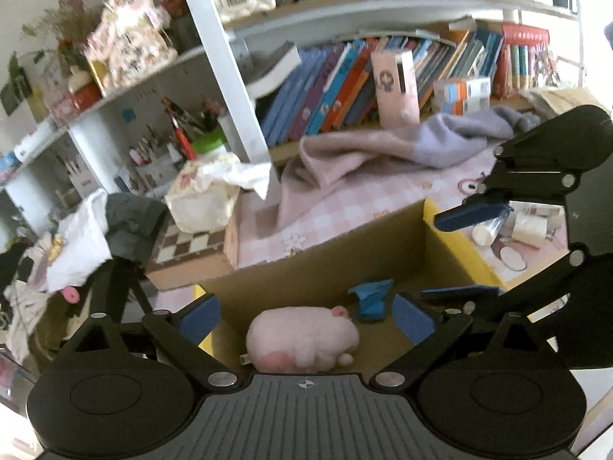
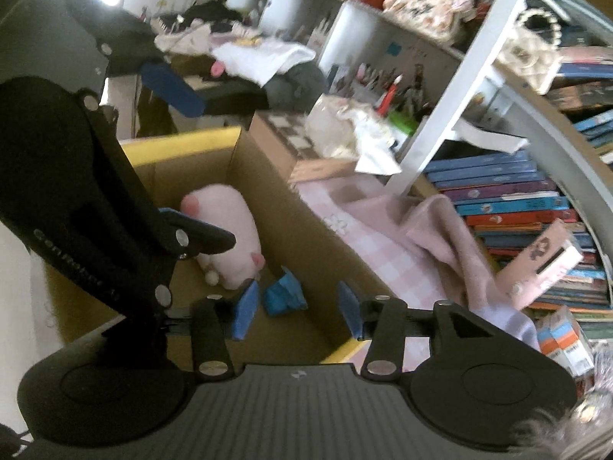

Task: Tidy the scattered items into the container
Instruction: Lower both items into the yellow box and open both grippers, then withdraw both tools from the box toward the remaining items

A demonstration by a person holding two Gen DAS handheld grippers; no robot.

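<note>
An open cardboard box (image 1: 329, 257) with a yellow rim stands on the pink checked table. On its floor lies a pink plush toy (image 1: 302, 339), and beside it a crumpled blue item (image 1: 369, 299). My left gripper (image 1: 306, 318) hangs above the plush, jaws wide open, pads clear of it. From the right, the right gripper (image 1: 433, 258) reaches over the box rim. In the right wrist view, my right gripper (image 2: 298, 314) is open above the blue item (image 2: 283, 295), which rests on the box floor (image 2: 306, 329) untouched. The plush (image 2: 226, 230) lies further in, partly behind the left gripper (image 2: 214, 174).
A pink and lilac blanket (image 1: 383, 153) lies crumpled behind the box, in front of a shelf of books (image 1: 345, 88). A tissue pack (image 1: 203, 199) sits on a chequered box (image 1: 191, 245) to the left. Small bottles and jars (image 1: 509, 230) lie right of the box.
</note>
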